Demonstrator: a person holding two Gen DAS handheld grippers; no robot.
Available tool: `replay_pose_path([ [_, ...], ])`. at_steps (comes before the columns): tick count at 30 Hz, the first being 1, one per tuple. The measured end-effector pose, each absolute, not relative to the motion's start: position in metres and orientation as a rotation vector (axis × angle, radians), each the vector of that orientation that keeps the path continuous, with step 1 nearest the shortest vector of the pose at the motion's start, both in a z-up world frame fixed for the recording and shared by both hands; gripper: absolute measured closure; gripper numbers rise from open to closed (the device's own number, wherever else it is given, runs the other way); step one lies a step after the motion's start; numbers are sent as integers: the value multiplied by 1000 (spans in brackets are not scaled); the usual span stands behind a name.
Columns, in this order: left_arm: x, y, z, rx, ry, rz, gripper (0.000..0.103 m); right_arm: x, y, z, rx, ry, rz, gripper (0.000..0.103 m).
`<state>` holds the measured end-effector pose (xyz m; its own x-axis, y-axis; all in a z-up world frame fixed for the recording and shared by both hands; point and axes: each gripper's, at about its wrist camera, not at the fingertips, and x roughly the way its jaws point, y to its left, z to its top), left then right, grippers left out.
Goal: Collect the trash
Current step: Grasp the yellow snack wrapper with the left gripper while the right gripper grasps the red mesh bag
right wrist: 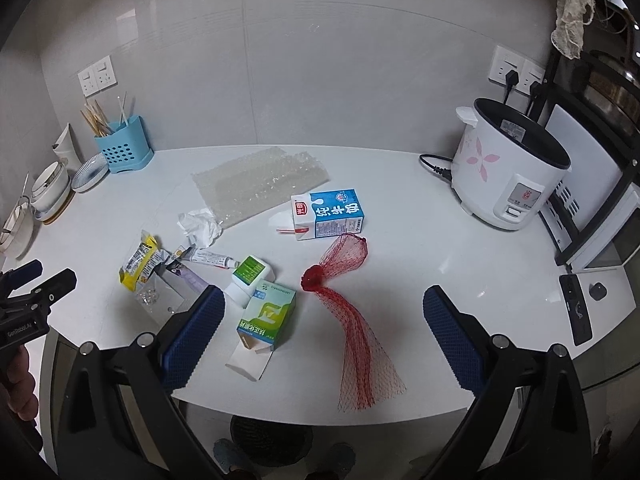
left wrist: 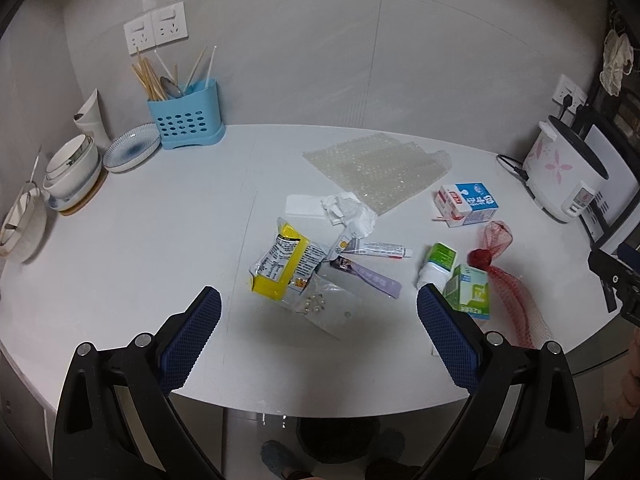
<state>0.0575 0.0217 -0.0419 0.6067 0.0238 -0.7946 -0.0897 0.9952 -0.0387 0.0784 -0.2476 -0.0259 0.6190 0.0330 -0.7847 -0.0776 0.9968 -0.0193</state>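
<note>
Trash lies scattered on the white table (left wrist: 140,240). A yellow snack wrapper (left wrist: 282,260), a crumpled tissue (left wrist: 350,214), a small tube (left wrist: 380,249), a purple sachet (left wrist: 370,276) and a clear bag (left wrist: 328,306) sit ahead of my open left gripper (left wrist: 318,312). A green box (right wrist: 266,314), a red mesh net (right wrist: 352,312) and a blue milk carton (right wrist: 330,214) lie before my open right gripper (right wrist: 324,316). Bubble wrap (right wrist: 256,184) lies farther back. Both grippers hover empty over the near table edge.
A blue utensil holder (left wrist: 186,118), a plate (left wrist: 132,148) and stacked bowls (left wrist: 72,170) stand at the back left. A rice cooker (right wrist: 508,172) with its cord sits at the right, a black remote (right wrist: 576,308) near it. A dark bin (right wrist: 272,440) stands on the floor below.
</note>
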Motion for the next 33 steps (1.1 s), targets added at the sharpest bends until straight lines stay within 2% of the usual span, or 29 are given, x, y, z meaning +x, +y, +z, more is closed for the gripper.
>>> replay_pose_path([
  [12, 128, 52, -115, -95, 1041, 44, 7, 168, -249, -89, -64, 1064, 77, 9],
  [22, 162, 65, -169, -67, 1148, 85, 7, 212, -248, -160, 7, 1286, 69, 23],
  [33, 182, 69, -189, -43, 1210, 80, 8, 223, -244, -193, 12, 1384, 58, 41],
])
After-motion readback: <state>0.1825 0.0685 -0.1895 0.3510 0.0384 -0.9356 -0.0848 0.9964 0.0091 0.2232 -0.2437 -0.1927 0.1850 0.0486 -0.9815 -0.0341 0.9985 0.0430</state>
